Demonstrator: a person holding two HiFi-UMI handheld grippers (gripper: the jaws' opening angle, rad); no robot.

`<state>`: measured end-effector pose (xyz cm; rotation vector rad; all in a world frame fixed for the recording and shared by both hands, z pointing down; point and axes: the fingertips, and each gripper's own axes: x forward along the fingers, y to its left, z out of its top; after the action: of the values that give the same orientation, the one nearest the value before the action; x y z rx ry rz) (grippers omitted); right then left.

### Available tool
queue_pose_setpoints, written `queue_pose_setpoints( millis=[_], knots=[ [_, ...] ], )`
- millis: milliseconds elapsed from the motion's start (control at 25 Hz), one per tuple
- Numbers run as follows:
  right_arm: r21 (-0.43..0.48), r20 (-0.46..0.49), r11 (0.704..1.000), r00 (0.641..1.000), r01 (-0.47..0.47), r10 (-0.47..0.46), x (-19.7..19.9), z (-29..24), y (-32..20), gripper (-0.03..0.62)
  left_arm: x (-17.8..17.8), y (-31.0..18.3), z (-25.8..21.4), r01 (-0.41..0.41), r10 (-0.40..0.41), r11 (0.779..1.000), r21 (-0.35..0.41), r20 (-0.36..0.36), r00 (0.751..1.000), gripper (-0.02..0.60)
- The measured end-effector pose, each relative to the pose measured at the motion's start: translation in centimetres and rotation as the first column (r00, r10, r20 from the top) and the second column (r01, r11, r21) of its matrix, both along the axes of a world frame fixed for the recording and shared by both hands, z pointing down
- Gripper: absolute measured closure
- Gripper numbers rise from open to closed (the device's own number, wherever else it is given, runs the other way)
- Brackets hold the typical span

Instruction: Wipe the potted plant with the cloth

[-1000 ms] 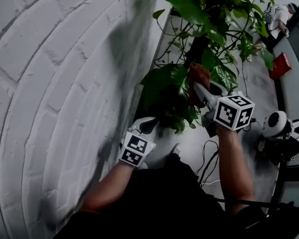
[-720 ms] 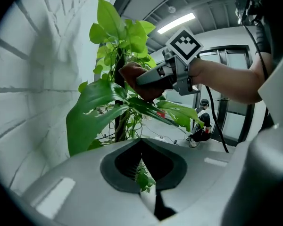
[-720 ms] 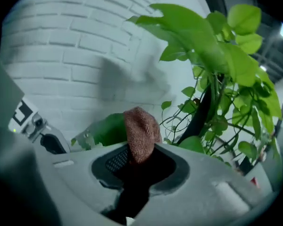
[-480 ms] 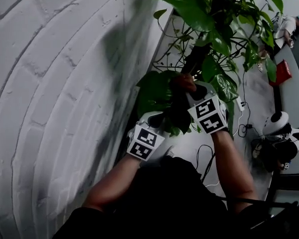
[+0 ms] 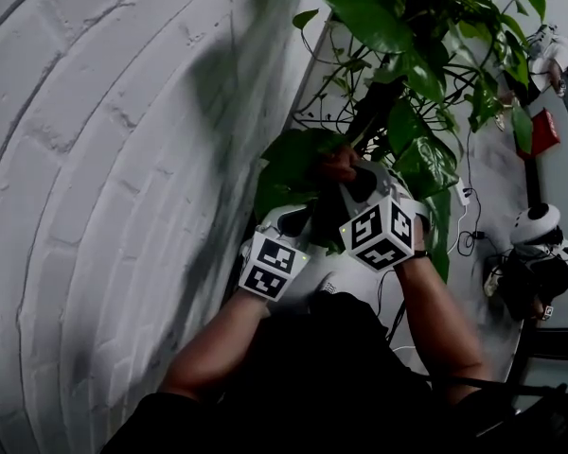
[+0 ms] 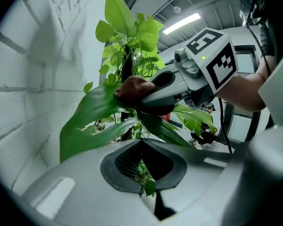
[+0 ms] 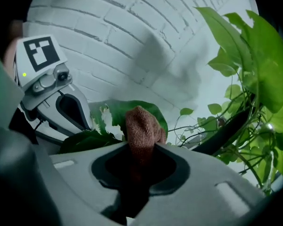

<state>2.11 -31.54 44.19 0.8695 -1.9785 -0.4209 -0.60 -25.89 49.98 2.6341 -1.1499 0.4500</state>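
Observation:
The potted plant rises beside a white brick wall, its big leaves spreading over both grippers. My right gripper is shut on a brown cloth, and the bunched end presses on a broad green leaf. In the left gripper view the cloth sits on top of that leaf, with the right gripper behind it. My left gripper lies just under the leaf, jaws together, apparently pinching its lower edge. In the head view the left gripper is close beside the right one.
The white brick wall fills the left side, close to the plant. Cables trail on the grey floor at the right, near a white round device and a red object. Leaves hang overhead.
My right gripper with the cloth has slid left and nearer to me over the leaf, ending next to the left gripper. The left gripper shifted slightly up and right.

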Motion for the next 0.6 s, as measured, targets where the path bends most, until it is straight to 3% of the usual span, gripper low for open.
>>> queue_pose_setpoints(
  millis=[600],
  knots=[
    [-0.05,-0.036,0.997,0.998,0.057,-0.059,-2.2,1.5,3.8,0.528,-0.5,0.6,-0.4,0.0,0.0,1.0,0.006,-0.016,1.0,0.565]
  ],
)
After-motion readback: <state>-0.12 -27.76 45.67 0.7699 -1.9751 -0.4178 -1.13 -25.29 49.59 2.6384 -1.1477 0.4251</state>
